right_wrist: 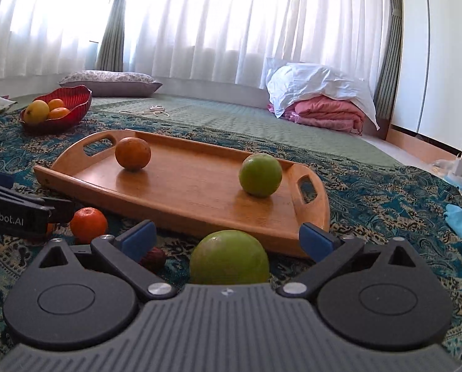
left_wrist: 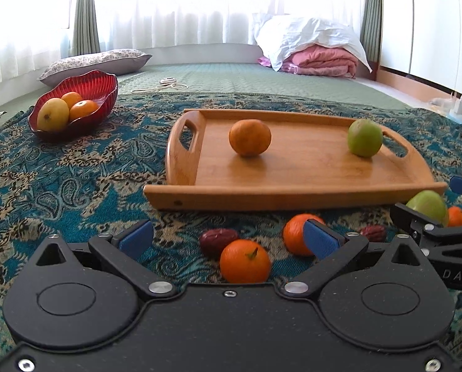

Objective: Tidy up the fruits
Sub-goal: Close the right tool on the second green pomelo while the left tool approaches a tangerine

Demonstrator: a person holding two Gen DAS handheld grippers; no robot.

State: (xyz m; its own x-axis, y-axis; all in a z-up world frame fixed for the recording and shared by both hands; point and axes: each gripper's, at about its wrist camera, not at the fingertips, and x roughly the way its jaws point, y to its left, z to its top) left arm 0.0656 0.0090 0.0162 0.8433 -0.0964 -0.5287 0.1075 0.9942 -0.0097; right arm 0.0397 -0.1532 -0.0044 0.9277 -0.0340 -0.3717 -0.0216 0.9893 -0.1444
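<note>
Hovering over the blue paisley cloth (left_wrist: 60,179), the left gripper (left_wrist: 229,237) stands wide open around a bright orange tangerine (left_wrist: 245,260), seemingly not touching it; a dark red date (left_wrist: 215,240) lies just left. Beyond sits the wooden handled tray (left_wrist: 293,192).

From the right wrist, the right gripper (right_wrist: 228,237) gapes around a round green fruit (right_wrist: 229,257) near the tray's front edge; a red ribbed bowl (right_wrist: 76,99) sits far left.
</note>
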